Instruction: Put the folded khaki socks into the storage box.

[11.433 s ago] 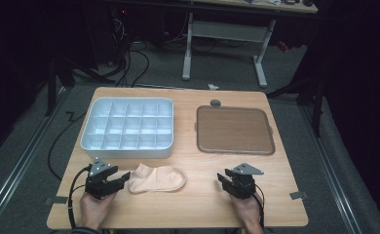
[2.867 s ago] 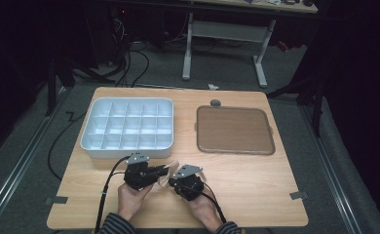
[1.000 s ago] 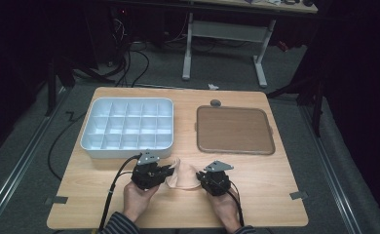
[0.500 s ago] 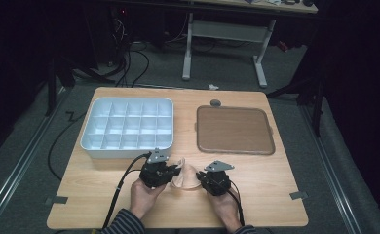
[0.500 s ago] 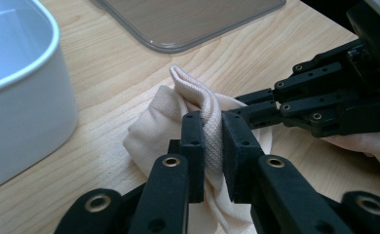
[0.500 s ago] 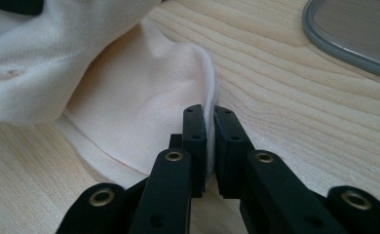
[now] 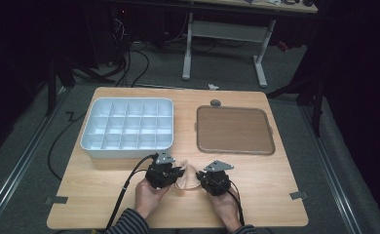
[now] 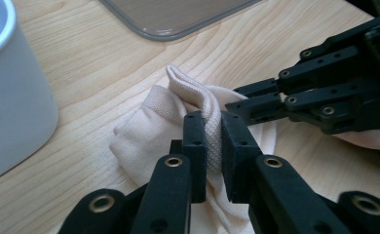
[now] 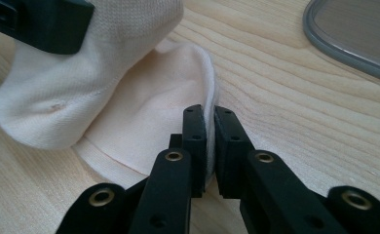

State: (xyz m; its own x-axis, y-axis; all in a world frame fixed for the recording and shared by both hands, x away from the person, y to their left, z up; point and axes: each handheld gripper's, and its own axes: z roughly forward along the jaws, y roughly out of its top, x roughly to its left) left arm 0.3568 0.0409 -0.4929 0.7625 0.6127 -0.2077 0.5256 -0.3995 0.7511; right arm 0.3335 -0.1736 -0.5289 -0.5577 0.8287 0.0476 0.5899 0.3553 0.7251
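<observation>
Both hands rest low on the surface [image 7: 256, 195], facing inward; the left hand-held gripper [image 8: 213, 146] and right hand-held gripper [image 9: 208, 141] each clamp the crumpled beige sock [image 7: 188, 178] between them.

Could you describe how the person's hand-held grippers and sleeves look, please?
Each hand-held gripper, left and right, is black, with two blocky jaws on linkage arms fixed by brass-coloured rivets. A grey three-cornered plate tops each, and a black cable trails back. The left forearm wears a dark striped sleeve.
</observation>
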